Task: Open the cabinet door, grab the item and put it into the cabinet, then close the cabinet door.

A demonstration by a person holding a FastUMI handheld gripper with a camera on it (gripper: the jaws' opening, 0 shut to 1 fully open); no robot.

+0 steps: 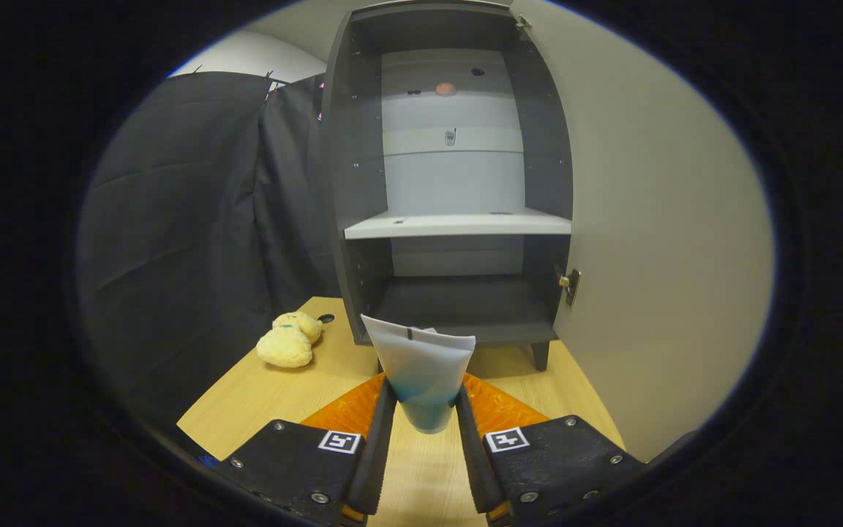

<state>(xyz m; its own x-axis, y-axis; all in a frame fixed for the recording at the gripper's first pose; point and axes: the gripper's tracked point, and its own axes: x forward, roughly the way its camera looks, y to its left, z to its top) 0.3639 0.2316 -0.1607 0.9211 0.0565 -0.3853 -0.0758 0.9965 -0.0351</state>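
Two fingers is all I have, and right now my gripper has them closed most of the way onto the tube, one pressing each side of its lower body. The tube stands upright between them, long axis vertical, flat crimped end up and cap end down, lifted clear of the desk. The cabinet sits dead ahead beyond the fingers, its door swung wide open to the right, so I judge the opening step done and the carry under way. The relation that matters: the tube's top edge lines up roughly with the cabinet's lower compartment, which lies straight forward of the fingers. The shelf sits above that. Both compartments look bare, so there is room either way; the lower one looks dark and shallow in height, and I would watch the tall tube against the shelf's underside. On the right, the door and its hinge stand close to my path; on the left, the cabinet's side wall. A soft yellow toy lies on the desk left of the cabinet, well out of my line.
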